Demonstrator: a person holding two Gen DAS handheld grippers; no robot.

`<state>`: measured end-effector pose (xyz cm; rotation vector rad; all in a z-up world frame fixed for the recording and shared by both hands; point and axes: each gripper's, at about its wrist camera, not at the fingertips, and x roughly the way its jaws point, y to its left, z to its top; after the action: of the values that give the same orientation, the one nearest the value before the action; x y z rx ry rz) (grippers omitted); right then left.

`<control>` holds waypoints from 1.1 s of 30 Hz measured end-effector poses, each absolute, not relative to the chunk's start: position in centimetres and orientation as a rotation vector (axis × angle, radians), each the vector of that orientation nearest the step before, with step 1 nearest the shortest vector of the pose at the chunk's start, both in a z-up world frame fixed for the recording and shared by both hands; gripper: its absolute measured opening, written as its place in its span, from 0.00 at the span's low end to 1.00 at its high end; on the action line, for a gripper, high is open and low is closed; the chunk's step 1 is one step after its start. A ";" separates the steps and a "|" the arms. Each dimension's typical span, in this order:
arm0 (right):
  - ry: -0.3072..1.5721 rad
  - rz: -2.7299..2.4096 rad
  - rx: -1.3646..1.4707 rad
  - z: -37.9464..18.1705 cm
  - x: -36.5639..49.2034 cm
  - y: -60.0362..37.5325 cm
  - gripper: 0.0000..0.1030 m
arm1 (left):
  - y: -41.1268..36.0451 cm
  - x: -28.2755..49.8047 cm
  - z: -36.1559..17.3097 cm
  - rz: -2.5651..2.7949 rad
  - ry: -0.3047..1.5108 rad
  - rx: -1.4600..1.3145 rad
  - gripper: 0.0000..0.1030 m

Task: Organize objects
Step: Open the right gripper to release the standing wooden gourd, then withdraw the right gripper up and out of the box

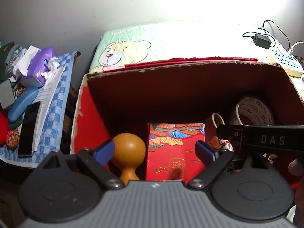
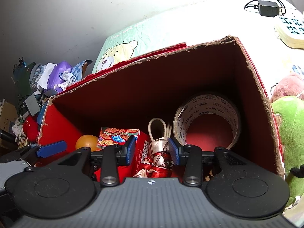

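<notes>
Cluttered bedside, box (image 2: pixel 252 87) sitting on a bear-print pad (image 1: pixel 133 43). Inside: gourd (image 1: pixel 128 150) at 9 o'clock, red packet (image 1: pixel 175 150) centre, tape roll (image 2: pixel 207 121) at 2 o'clock. Right gripper (image 2: pixel 152 150) straddles the ribbon-tied bundle (image 2: pixel 159 155), jaws apart, pads just beside it, not clamped. Left gripper (image 1: pixel 154 151) wide open over the packet, holding nothing. My call: centre on the bundle's knot, close slowly, lift straight up clear of the tape roll.
</notes>
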<state>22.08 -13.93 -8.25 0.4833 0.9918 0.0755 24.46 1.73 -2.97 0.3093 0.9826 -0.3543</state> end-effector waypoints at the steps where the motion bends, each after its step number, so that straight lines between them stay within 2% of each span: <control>1: 0.992 0.073 0.482 -8.2 22.1 -13.9 0.41 | 1.7 24.4 -3.0 -0.356 0.982 0.308 0.90; 19: 0.990 0.031 0.407 -7.6 22.1 -13.2 0.40 | 1.6 24.0 -2.7 -0.352 0.935 0.322 0.90; 22: 0.958 0.011 0.363 -7.2 21.6 -12.8 0.35 | 1.8 23.8 -2.7 -0.360 0.924 0.323 0.90; 33: 0.874 -0.021 0.305 -4.6 18.0 -12.3 0.38 | 2.3 20.9 -1.0 -0.348 0.888 0.321 0.93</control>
<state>18.04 -12.33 -4.65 0.3054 0.8741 -0.0215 20.93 2.32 -1.04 0.3209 0.8884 -0.3480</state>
